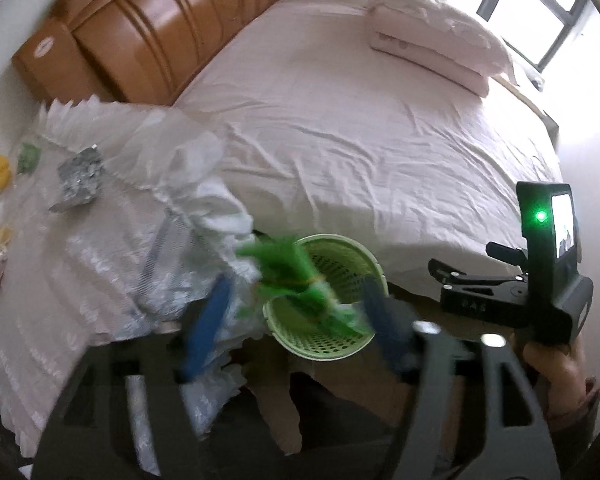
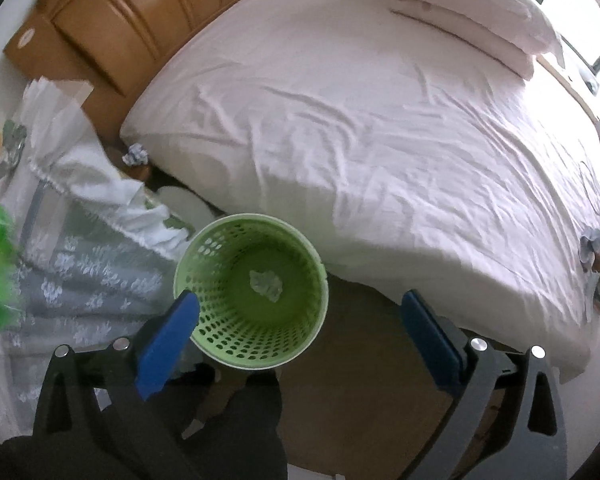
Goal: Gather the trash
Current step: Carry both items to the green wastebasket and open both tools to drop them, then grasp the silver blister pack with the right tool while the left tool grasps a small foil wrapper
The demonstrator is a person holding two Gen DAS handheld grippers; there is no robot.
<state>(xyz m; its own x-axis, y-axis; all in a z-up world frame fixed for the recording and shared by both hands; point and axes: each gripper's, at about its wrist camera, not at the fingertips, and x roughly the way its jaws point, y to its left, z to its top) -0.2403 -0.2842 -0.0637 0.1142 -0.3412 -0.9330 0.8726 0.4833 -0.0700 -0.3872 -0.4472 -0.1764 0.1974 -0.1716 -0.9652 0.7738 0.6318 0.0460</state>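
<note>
Left wrist view: green wrapper (image 1: pixel 300 280) blurred, loose between open left tongs (image 1: pixel 296 328) above green basket (image 1: pixel 324 350); right tongs (image 2: pixel 308 320) open, empty.

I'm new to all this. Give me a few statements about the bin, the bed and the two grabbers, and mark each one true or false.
1. The green basket stands on the floor beside the bed. True.
2. The basket is completely empty. False: a pale crumpled scrap lies at its bottom.
3. The right gripper has its jaws closed on a piece of trash. False: the jaws stand wide apart with nothing between them.
4. A green wrapper shows between the jaws of the left gripper, over the basket's mouth. True.
5. A crumpled piece of foil lies on the lace-covered table. True.
6. The bed sheet is dark blue. False: it is white.
</note>
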